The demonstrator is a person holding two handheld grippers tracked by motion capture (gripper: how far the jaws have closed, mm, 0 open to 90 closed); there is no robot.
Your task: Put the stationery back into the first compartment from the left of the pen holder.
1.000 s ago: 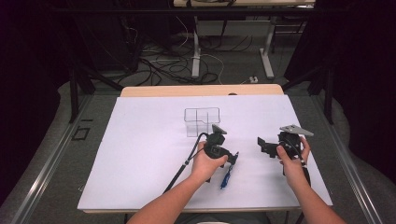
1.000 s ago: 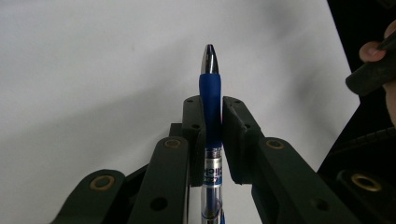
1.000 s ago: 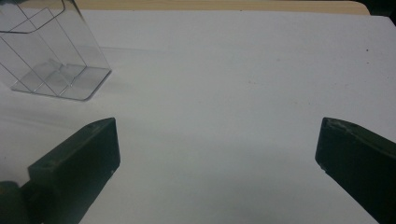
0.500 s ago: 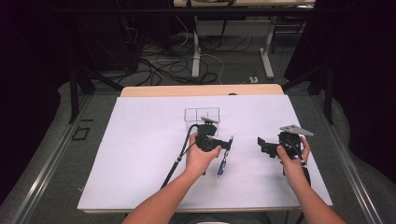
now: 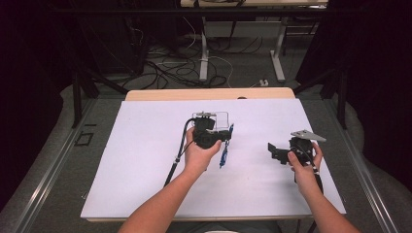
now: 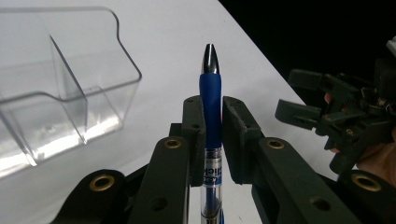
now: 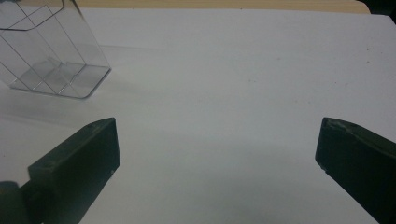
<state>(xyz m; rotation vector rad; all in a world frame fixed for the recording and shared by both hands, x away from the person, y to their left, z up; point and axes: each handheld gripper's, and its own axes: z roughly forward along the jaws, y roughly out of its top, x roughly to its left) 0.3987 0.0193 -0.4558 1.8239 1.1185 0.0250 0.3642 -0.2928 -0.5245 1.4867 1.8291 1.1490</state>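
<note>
- The left gripper (image 6: pixel 212 140) pinches a blue pen (image 6: pixel 211 100) between its two black jaws, the pen's silver tip pointing up and away from the camera that rides on it.
- From above, we see that gripper (image 5: pixel 210 135) held over the white table (image 5: pixel 136 160), just in front of a clear plastic organizer (image 5: pixel 219 118), with the pen (image 5: pixel 224 148) hanging down beside the hand.
- The right gripper (image 5: pixel 276 150) hovers well apart to the right, its jaws spread wide with nothing between them; in its own view we see only bare table between the two pads.
- We judge the step in hand to be the carry: the pen is off the table and close to the organizer, not yet inside it.
- The organizer (image 6: pixel 60 84) stands just to the left of the pen in the left gripper view. A clear divider splits it into compartments, and we see nothing in the ones that show.
- In the right gripper view the organizer (image 7: pixel 51 51) sits at the upper left, and again we make out no contents through its walls.
- The next move, as we read it, calls for bringing the pen over one compartment, turning it closer to upright so it clears the rim, and then parting the jaws.
- A thin, light container may slide if the pen knocks its wall; the idle gripper could steady it.
</note>
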